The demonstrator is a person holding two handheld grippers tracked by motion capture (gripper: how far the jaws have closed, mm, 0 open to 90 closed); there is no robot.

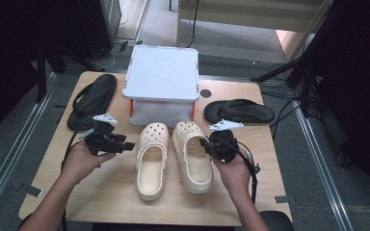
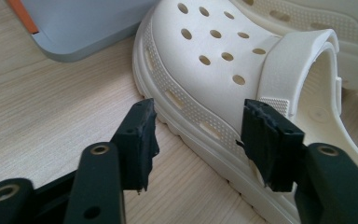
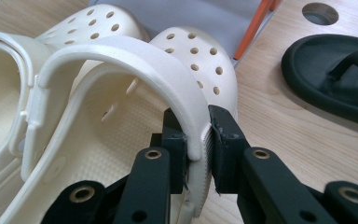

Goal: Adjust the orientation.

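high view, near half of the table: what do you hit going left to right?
left claw → left cream clog → right cream clog → right claw, clamped on that clog's side wall.

Two cream clogs (image 1: 151, 159) (image 1: 192, 156), side by side, upright on table

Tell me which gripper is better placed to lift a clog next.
Right. The right gripper is already clamped on the side wall of the right clog. The left gripper is open, its jaws straddling the left clog's sole edge without pressing, so it would need to close first.
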